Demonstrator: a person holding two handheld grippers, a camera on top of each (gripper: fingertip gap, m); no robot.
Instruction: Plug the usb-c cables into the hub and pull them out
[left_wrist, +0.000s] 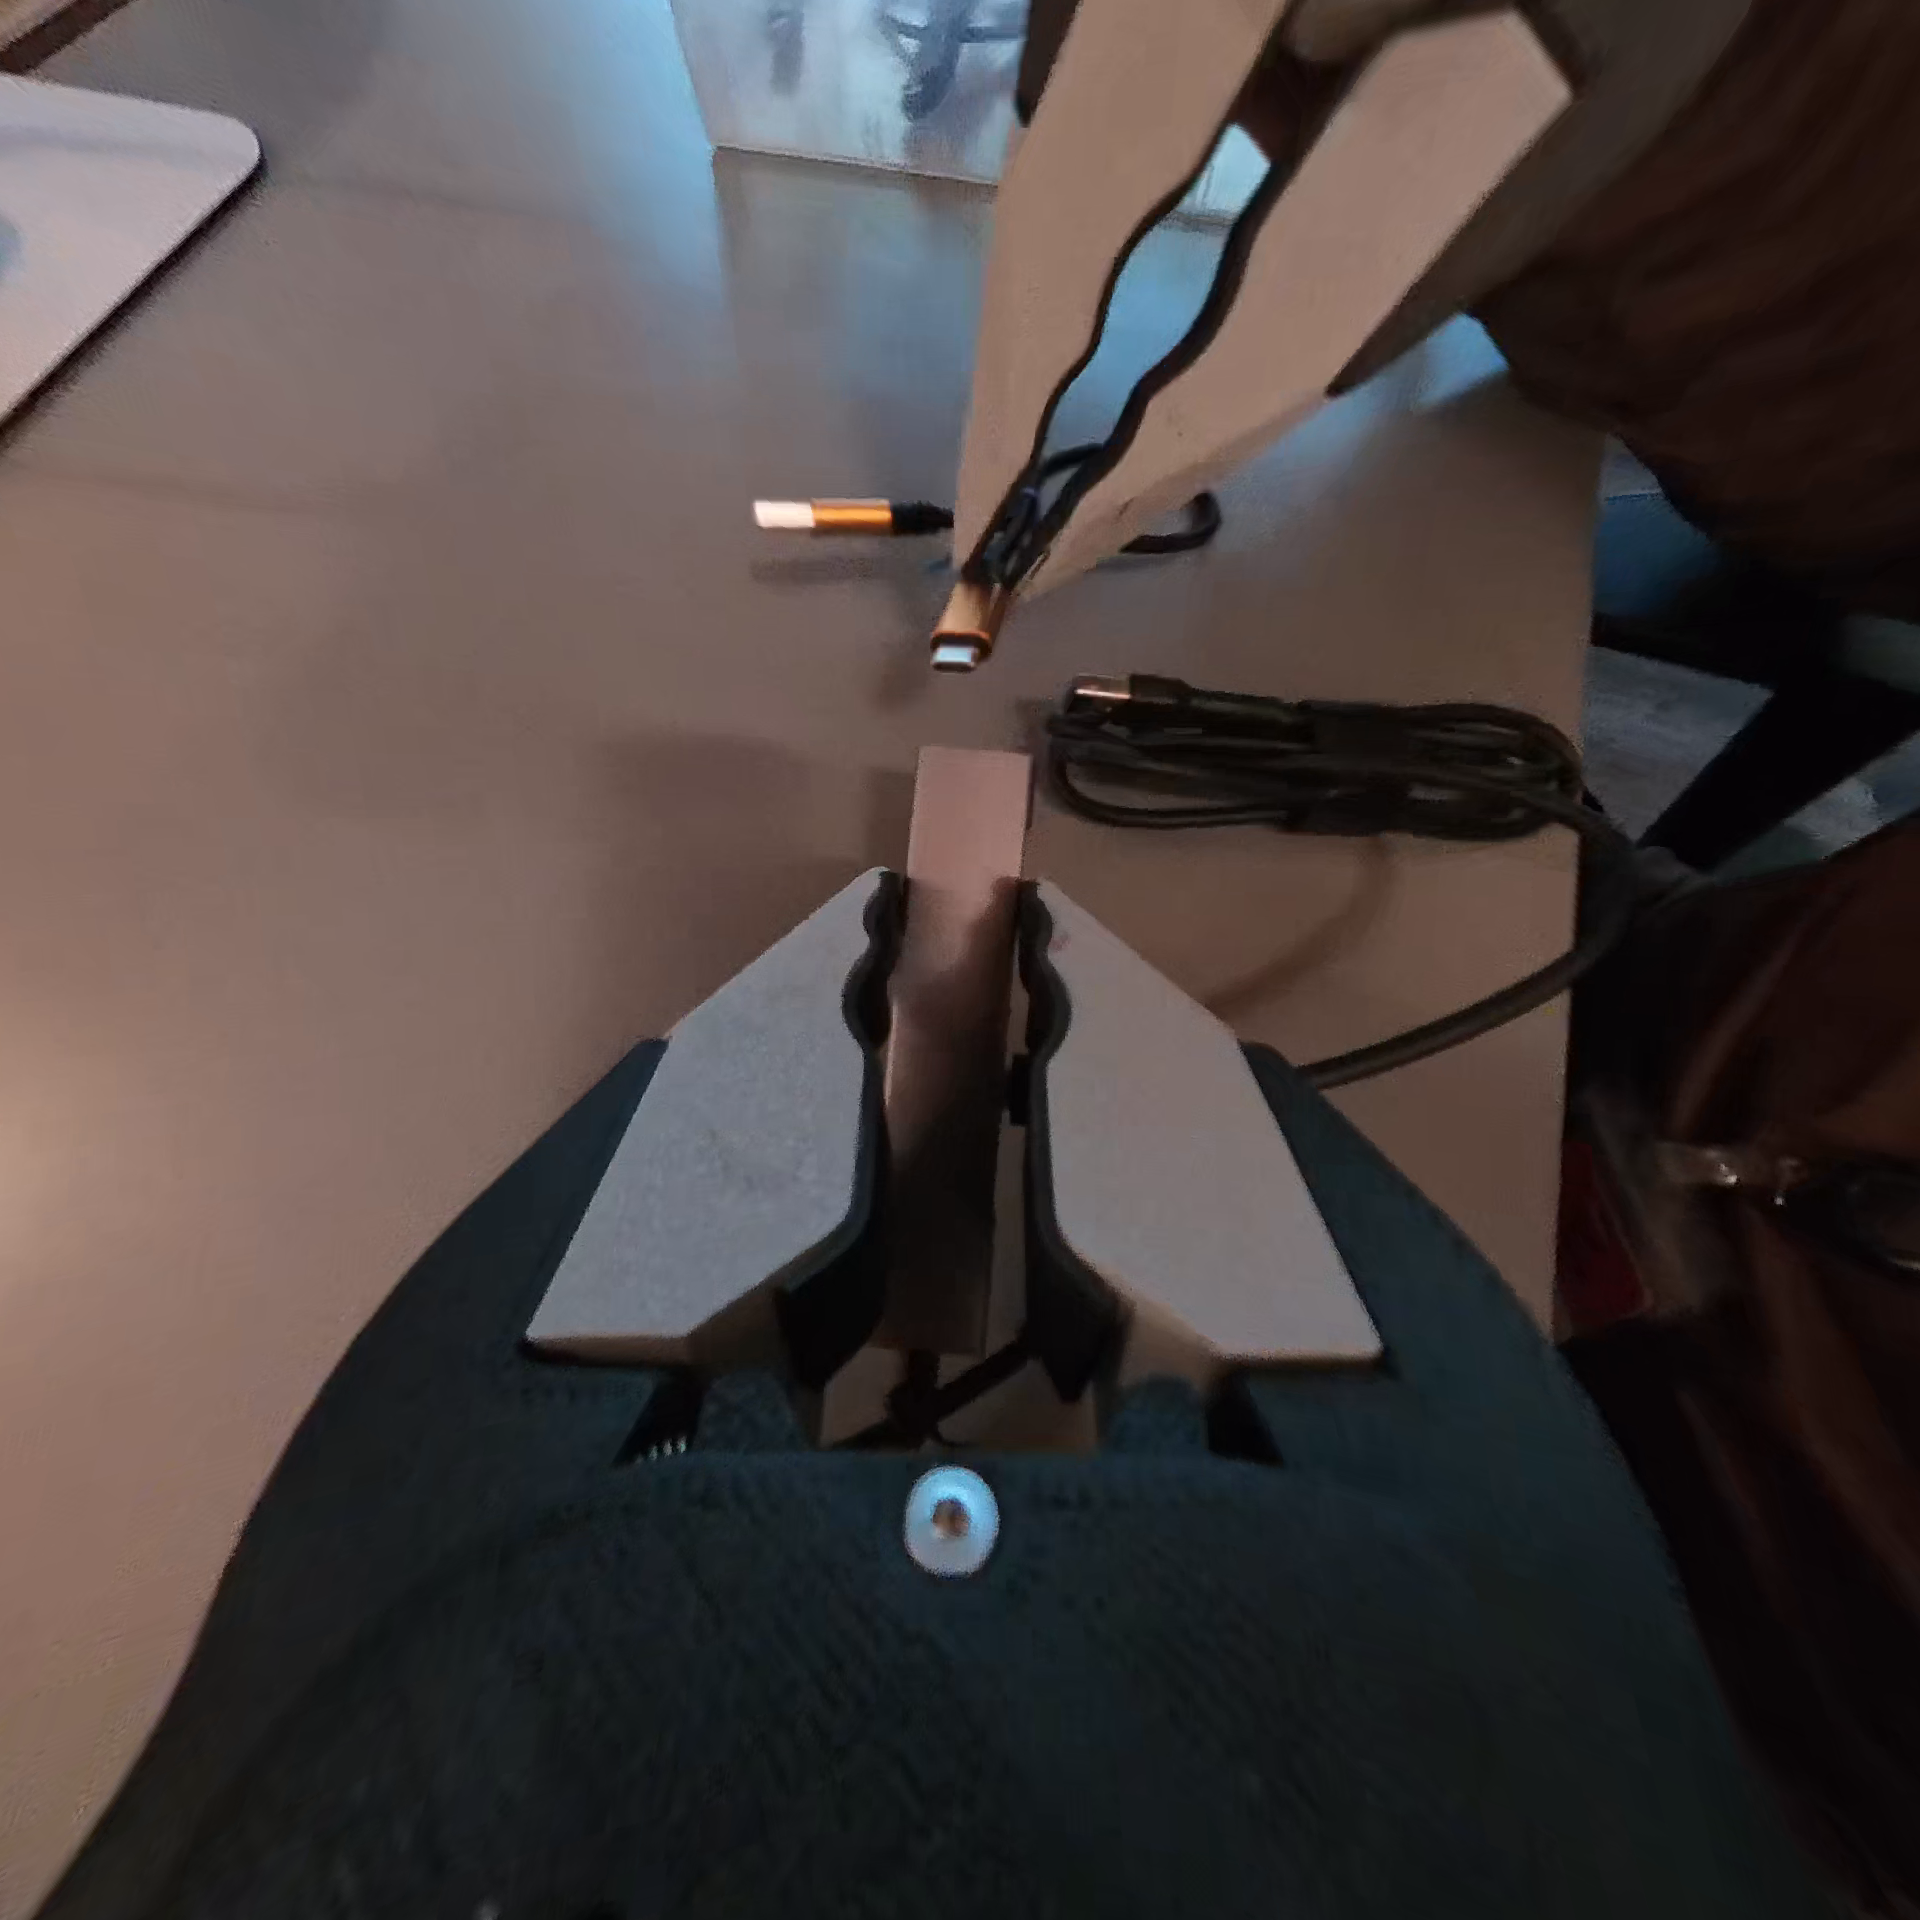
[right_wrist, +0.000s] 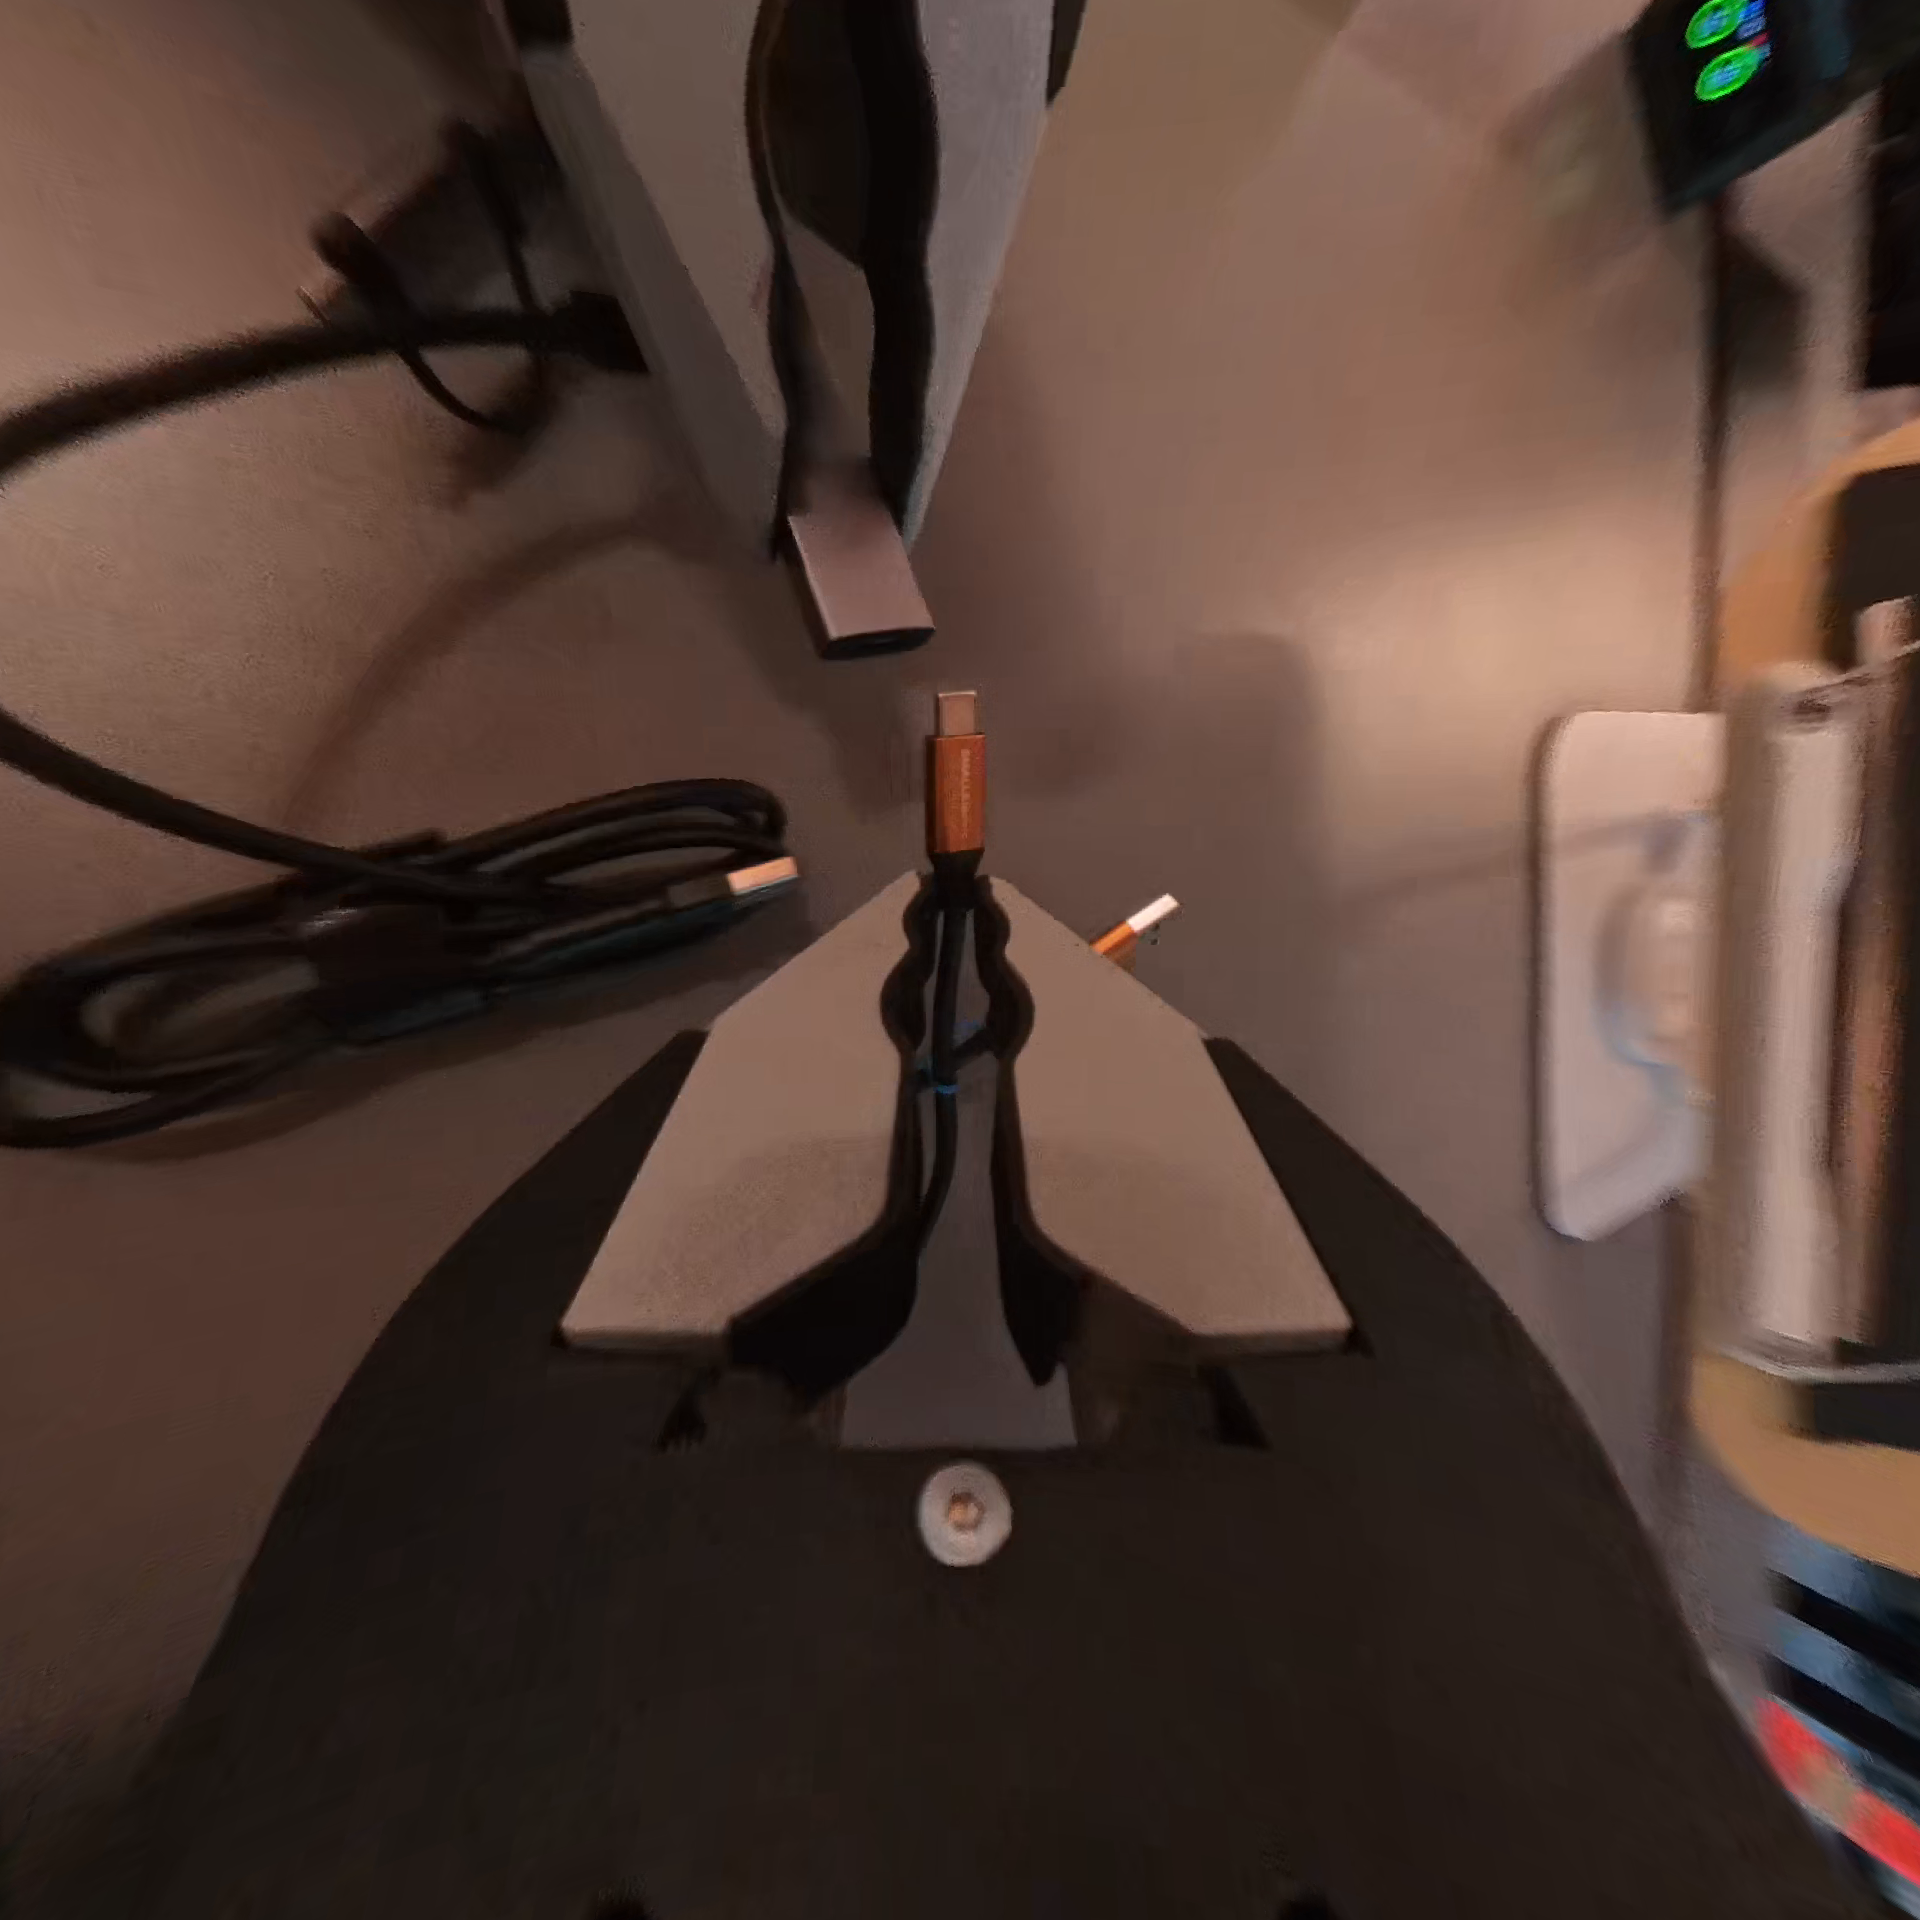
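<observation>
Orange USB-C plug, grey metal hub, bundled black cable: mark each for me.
Orange USB-C plug (right_wrist: 957, 792): right wrist view, on its orange shell.
Grey metal hub (left_wrist: 968, 821): left wrist view, top face.
Bundled black cable (left_wrist: 1320, 769): left wrist view, mid-coil.

Left claw (left_wrist: 961, 894), right claw (right_wrist: 956, 888): 2 grey wedge fingers, wavy black pads, black body, silver screw.

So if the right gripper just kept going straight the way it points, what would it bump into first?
Probably the hub, held in the left gripper. The orange plug in the right gripper would meet its end first, slightly off-line; depth is unclear.
</observation>
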